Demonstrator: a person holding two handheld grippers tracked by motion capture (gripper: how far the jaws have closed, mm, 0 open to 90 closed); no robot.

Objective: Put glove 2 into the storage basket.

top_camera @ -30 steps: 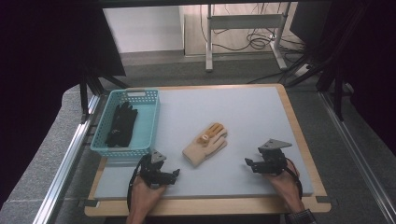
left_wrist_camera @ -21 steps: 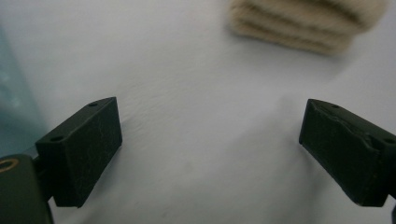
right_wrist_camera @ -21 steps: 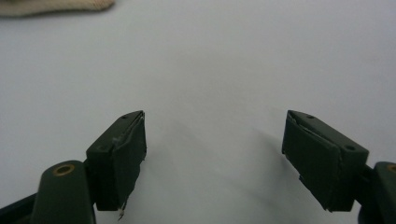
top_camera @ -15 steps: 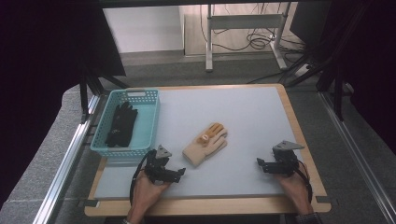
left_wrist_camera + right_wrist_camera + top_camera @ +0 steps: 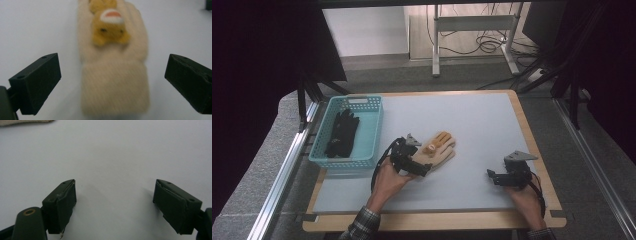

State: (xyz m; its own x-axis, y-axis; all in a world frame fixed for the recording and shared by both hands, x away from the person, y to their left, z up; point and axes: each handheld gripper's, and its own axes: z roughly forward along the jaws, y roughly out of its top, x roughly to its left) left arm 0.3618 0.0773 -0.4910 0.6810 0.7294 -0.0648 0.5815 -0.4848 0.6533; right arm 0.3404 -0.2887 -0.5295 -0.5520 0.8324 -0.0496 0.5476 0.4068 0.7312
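We see the left gripper at the cuff end of the glove, which lies flat near the middle of the table, just right of the basket. The left hand comes in from the bottom edge at a slant, forearm angled up and to the right, so the gripper points toward the glove's fingers. In the left gripper view its jaws stand wide apart, one on each side of the glove's cuff, with bare table between each jaw and the cloth; they hold nothing. The picture is soft there, so we cannot tell whether the jaws hover above the table or rest on it.

The right gripper sits well apart, near the table's right front corner, the right hand behind it and the jaws pointing left. They too are wide open and empty over bare table.

A black glove lies in the basket.
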